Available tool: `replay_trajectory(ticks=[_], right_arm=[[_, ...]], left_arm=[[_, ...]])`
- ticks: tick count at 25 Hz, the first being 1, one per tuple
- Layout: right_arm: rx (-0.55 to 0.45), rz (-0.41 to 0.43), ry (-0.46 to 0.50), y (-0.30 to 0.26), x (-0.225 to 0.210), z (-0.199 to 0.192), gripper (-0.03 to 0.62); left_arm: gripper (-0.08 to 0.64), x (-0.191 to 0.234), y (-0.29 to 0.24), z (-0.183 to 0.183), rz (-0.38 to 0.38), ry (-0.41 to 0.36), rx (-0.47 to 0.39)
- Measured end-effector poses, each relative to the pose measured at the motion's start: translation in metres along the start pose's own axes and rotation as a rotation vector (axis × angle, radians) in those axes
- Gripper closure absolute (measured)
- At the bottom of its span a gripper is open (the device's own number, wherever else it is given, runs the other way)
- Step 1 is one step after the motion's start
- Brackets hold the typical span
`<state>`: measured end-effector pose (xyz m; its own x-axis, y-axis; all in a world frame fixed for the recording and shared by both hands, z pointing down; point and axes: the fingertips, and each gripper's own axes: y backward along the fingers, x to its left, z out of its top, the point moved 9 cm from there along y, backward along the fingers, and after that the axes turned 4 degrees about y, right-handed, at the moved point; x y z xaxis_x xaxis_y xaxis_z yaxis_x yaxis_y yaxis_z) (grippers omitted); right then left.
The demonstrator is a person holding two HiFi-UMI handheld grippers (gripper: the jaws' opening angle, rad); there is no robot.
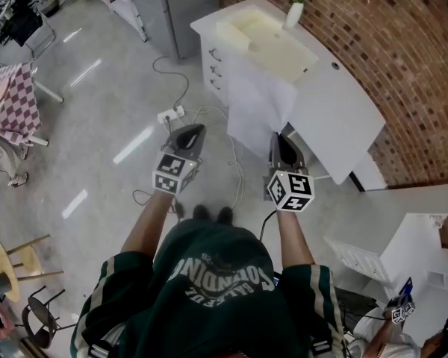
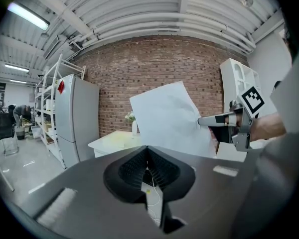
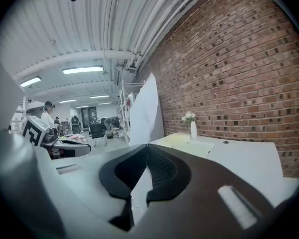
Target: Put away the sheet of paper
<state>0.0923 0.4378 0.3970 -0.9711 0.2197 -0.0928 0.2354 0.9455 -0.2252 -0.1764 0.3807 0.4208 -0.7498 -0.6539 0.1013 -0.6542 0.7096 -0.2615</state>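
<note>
A white sheet of paper [image 1: 257, 99] hangs upright in the air in front of the white counter [image 1: 343, 103]. My right gripper [image 1: 277, 136] is shut on its lower right corner. In the right gripper view the paper [image 3: 146, 111] rises edge-on from between the closed jaws of the right gripper [image 3: 148, 146]. My left gripper [image 1: 195, 129] is to the left of the sheet, apart from it, shut with nothing in it. The left gripper view shows its own tips [image 2: 147, 147] together, the paper [image 2: 167, 118] beyond, and the right gripper [image 2: 224, 119] pinching the sheet's edge.
On the counter lie a cream tray [image 1: 272, 39] and a white vase of flowers [image 1: 293, 6]. Drawers [image 1: 213, 66] front the counter's left end. A power strip [image 1: 170, 114] and cables lie on the floor. A grey cabinet [image 1: 164, 6] and a brick wall [image 1: 403, 43] stand behind.
</note>
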Motion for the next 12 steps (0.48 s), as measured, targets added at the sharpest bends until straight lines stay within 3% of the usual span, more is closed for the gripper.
replay_trajectory(ticks=[12], right_arm=[[0.002, 0.02, -0.014, 0.01, -0.025, -0.002, 0.591]], left_arm=[[0.549, -0.025, -0.01, 0.001, 0.025, 0.003, 0.001]])
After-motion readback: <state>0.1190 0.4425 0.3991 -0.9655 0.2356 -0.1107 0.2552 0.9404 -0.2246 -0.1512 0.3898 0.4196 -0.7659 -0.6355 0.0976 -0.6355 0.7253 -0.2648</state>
